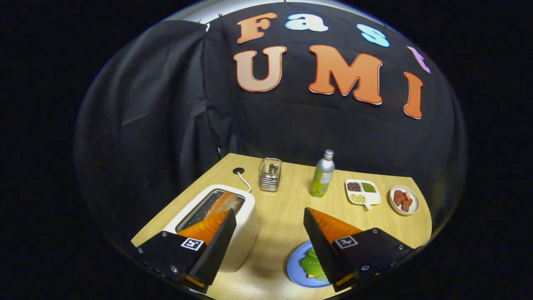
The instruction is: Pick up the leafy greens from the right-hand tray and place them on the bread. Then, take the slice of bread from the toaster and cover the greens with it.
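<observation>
Leafy greens [313,264], bright and ruffled, lie over bread on the blue plate [296,271], partly behind one finger of the tongs [270,225]. Tongs spread wide, gripping nothing. Toast slice [222,203] stands in the white toaster [245,233] on the tabletop [283,216].

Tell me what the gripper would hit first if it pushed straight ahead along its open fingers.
Probably the bare table: the gripper is open and angled down at the gap between the toaster and the blue plate. Farther along stand the wire basket and the bottle, though depth is unclear.
</observation>
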{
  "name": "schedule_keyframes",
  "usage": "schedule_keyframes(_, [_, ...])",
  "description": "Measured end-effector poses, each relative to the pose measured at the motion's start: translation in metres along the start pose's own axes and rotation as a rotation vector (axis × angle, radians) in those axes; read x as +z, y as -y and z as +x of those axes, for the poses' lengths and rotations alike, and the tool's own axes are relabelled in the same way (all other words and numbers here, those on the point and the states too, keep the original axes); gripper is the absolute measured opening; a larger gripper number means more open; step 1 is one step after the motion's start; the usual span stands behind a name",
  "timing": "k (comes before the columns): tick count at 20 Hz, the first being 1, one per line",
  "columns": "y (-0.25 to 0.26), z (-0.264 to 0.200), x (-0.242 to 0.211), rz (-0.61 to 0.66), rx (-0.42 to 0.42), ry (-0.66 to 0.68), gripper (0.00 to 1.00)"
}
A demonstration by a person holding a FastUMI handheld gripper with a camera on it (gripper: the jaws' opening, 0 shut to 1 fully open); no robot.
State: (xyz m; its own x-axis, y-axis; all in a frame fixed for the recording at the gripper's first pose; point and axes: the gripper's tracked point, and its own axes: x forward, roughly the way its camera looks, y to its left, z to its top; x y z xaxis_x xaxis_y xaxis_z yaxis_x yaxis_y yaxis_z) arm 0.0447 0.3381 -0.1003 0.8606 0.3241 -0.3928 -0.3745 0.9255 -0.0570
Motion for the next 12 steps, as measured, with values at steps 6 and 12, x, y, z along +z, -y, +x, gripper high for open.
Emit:
schedule_keyframes(6, [-0.035,0.004,0.013,-0.017,0.032,0.04,0.97])
schedule_keyframes(12, [-0.056,0.021,0.001,0.006,0.047,0.004,0.98])
